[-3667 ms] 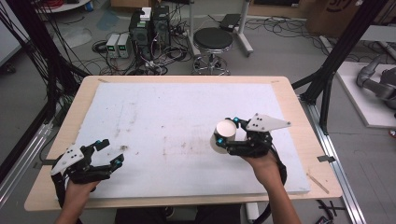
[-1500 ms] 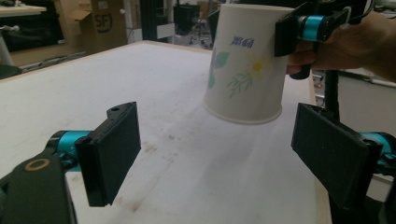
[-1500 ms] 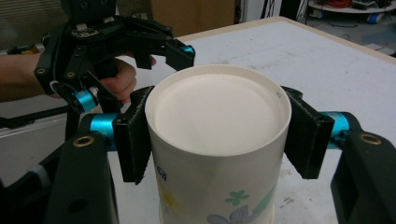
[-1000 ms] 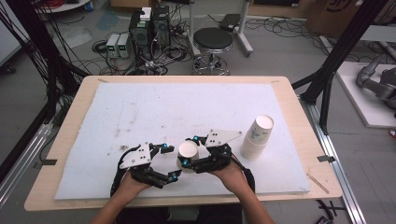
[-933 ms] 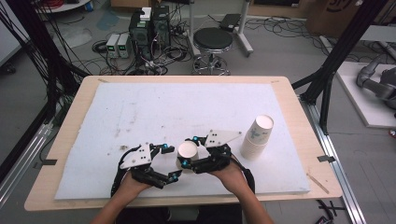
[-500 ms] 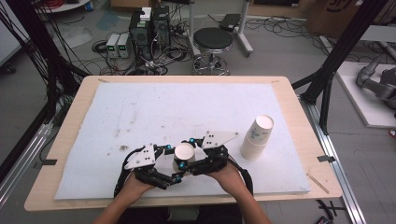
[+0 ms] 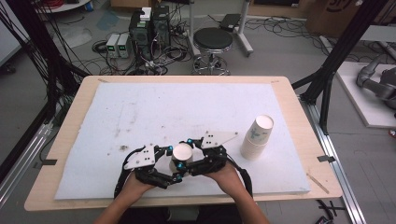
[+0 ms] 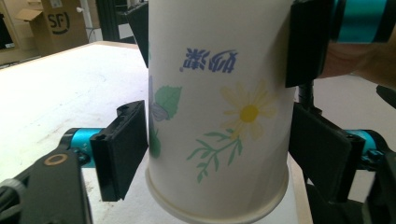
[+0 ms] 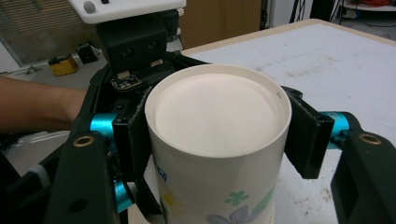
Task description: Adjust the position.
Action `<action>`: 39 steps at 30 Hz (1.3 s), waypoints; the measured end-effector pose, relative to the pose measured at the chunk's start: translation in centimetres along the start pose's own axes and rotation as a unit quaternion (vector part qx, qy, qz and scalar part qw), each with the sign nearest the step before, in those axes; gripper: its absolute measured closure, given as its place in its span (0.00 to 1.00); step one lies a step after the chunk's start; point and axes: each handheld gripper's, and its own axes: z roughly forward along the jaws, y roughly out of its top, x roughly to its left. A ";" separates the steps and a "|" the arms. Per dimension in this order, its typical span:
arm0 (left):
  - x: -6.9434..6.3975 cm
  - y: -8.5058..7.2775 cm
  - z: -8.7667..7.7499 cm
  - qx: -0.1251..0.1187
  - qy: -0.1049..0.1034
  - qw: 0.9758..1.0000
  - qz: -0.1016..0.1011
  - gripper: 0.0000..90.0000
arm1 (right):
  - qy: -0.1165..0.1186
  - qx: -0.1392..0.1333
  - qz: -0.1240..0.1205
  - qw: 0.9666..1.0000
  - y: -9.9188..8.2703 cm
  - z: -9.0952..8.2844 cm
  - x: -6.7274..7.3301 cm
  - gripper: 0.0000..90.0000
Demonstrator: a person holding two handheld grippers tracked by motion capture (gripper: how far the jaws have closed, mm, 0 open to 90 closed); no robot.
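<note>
— Where is the cup right now?

— The upside-down paper cup (image 7: 182, 152) stands between both grippers near the front edge of the counter (image 7: 70, 140). The right gripper (image 7: 195, 164) has its fingers (image 9: 306, 135) pinching the cup high up, just under its raised base. The left gripper (image 7: 164, 171) has its fingers (image 8: 122, 151) lower down by the rim; its jaws have just been closing, the far pad lies against the wall, and the near pad stands just beside it, so I cannot tell whether it presses yet.

— How much room is there around them?

— Ahead of the fingers the white mat (image 7: 187, 102) is bare all the way to the far edge. Behind them the front edge lies close.

— Anything in the way?

— A stack of paper cups (image 7: 257, 137) stands to the right of the right gripper's fingers, apart from them. To the left of the left gripper's fingers the mat is open.
</note>
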 end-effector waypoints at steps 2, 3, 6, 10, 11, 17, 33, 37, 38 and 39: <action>0.0 0.0 0.0 -0.001 -0.001 1.000 -0.001 0.27 | 0.000 0.001 0.000 1.000 0.0 0.0 0.0 0.38; 0.0 0.0 0.0 0.000 -0.002 1.000 0.000 0.27 | 0.001 0.002 0.000 1.000 0.0 0.1 0.0 0.38; 0.0 0.0 -0.1 0.002 -0.003 1.000 -0.001 0.28 | 0.000 0.003 0.000 1.000 -0.1 0.1 0.0 0.38; 0.0 0.1 -0.1 0.007 -0.003 1.000 -0.003 0.31 | 0.002 0.005 0.001 1.000 -0.1 0.1 0.0 0.38; 0.0 0.1 -0.2 0.012 -0.004 1.000 -0.003 0.31 | 0.002 0.007 0.000 1.000 -0.1 0.1 0.0 0.38; 0.0 0.3 -0.2 0.028 -0.007 1.000 -0.012 0.34 | -0.012 0.016 0.008 1.000 -0.1 0.2 0.1 0.23; 0.0 2.0 -0.5 0.123 -0.022 0.992 0.003 0.35 | 0.006 0.039 -0.025 0.999 1.1 -1.6 0.2 0.21; 0.0 2.9 -0.4 0.163 -0.023 0.986 0.017 0.35 | 0.016 0.057 -0.033 0.998 1.2 -1.9 0.3 0.21; 0.0 3.1 -0.3 0.174 -0.024 0.984 0.022 0.35 | 0.019 0.063 -0.037 0.997 1.3 -1.9 0.2 0.21; 0.0 3.4 -0.2 0.187 -0.025 0.982 0.026 0.35 | 0.023 0.069 -0.036 0.997 1.3 -1.9 0.2 0.21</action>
